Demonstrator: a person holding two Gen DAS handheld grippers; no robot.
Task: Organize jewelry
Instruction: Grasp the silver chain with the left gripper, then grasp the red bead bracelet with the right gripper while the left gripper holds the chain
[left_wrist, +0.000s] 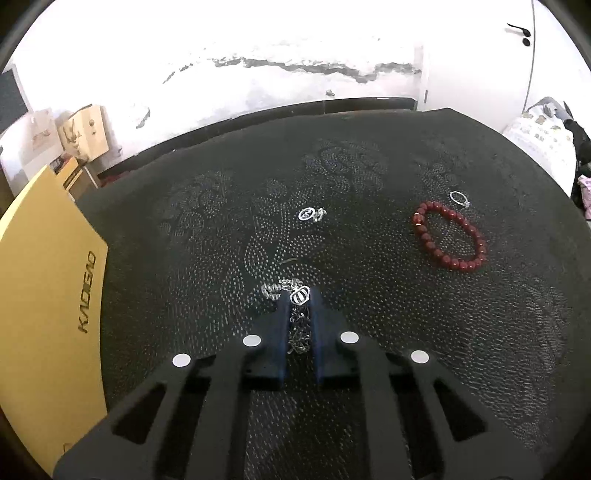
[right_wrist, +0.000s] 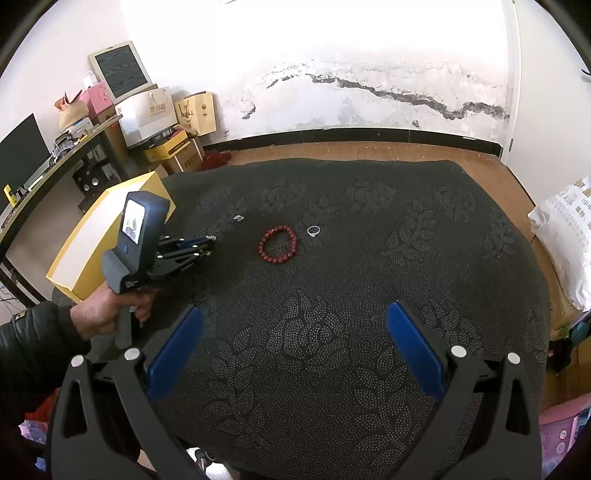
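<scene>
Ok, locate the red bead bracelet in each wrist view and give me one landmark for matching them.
Left wrist view: the red bead bracelet lies right of centre on the dark cloth.
Right wrist view: the bracelet lies just left of centre, beyond the open right claw.
Shared landmark: the silver ring beside it.

I see a dark cloth (left_wrist: 369, 332) over the tabletop, matt and rough with a raised dotted floral weave. My left gripper (left_wrist: 299, 295) has matt black plastic jaws closed on a shiny silver metal chain (left_wrist: 297, 325). The red bead bracelet (left_wrist: 448, 236) looks glossy and smooth. The yellow box (left_wrist: 44, 258) is matt card.
</scene>
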